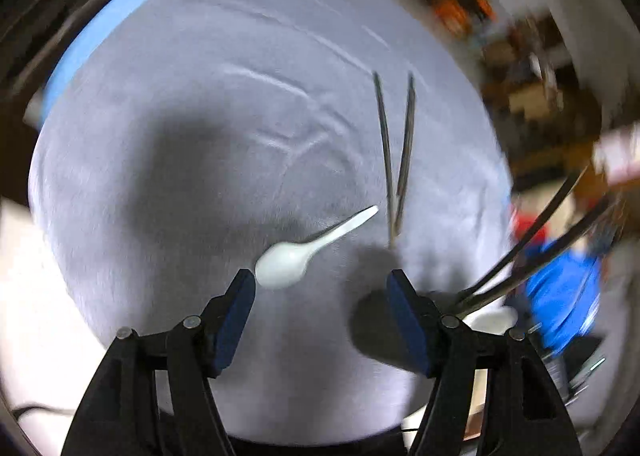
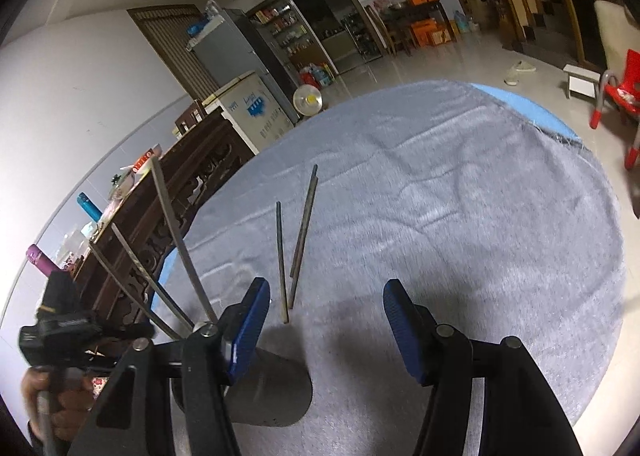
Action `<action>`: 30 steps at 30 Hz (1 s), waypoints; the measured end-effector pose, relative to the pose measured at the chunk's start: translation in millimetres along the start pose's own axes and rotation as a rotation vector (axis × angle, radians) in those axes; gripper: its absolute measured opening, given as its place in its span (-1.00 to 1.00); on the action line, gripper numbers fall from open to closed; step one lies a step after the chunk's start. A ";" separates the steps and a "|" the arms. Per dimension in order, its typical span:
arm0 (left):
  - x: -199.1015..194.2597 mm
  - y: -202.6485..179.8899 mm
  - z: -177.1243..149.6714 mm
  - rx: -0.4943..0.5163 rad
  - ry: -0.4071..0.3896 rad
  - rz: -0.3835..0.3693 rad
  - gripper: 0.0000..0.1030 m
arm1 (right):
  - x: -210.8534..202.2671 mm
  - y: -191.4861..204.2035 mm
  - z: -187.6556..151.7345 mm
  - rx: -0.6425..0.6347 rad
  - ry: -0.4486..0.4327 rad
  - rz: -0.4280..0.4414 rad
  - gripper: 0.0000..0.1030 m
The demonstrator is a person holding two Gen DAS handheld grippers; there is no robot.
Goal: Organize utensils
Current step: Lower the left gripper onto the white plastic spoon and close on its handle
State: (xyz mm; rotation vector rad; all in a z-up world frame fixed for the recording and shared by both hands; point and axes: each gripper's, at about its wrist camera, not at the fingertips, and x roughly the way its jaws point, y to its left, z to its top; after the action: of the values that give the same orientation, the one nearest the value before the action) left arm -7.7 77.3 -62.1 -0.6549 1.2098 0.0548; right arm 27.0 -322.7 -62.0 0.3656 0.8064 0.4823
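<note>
Surface: round table (image 2: 460, 215) under a grey cloth (image 1: 200, 95), filling the middle of both views.
Spoon: white spoon (image 1: 296, 256) lying on the cloth, lower centre of the left wrist view, bowl just beside the left fingertip, handle running up and right.
Chopsticks: dark pair (image 1: 396, 159), right of centre in the left wrist view, crossed near the lower ends; same pair (image 2: 294, 244) at centre left in the right wrist view, tips just above the gap between the fingers.
Holder: grey cup (image 2: 268, 388) at lower left of the right wrist view, partly behind the left finger, with long utensils (image 2: 176, 252) leaning up and left out of it.
Left gripper (image 1: 320, 280): spread wide, empty, low over the cloth, angled steeply downward; view smeared by motion blur.
Right gripper (image 2: 324, 292): spread wide, empty, tilted forward over the near part of the table.
Other hand: left hand (image 2: 52, 404) on its handle, lower left corner of the right wrist view.
Step in hand, as judged: approach to the spoon or the chopsticks for transfer to the cup.
Good practice: fingers set squarely across the spoon's narrow handle rather than the rounded bowl; chopsticks taken together near the crossing; closing only once both fingertips straddle the piece; cup left undisturbed.
</note>
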 end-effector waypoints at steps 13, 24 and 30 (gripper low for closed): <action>72.0 -43.2 37.5 0.450 0.254 0.126 -0.20 | 4.0 -9.4 2.4 0.013 0.018 -0.031 0.23; 110.7 -62.1 37.6 0.531 0.334 0.220 -0.79 | 9.7 -18.4 4.2 0.032 0.032 -0.053 0.23; 107.2 -48.2 50.2 0.418 0.279 0.185 -0.84 | 11.9 -23.7 4.3 0.048 0.038 -0.056 0.23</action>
State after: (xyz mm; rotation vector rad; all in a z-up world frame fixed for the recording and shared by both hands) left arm 93.2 30.8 -125.3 -0.1861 1.4931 -0.1359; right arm 43.7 -336.5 -77.8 0.3783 0.8641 0.4188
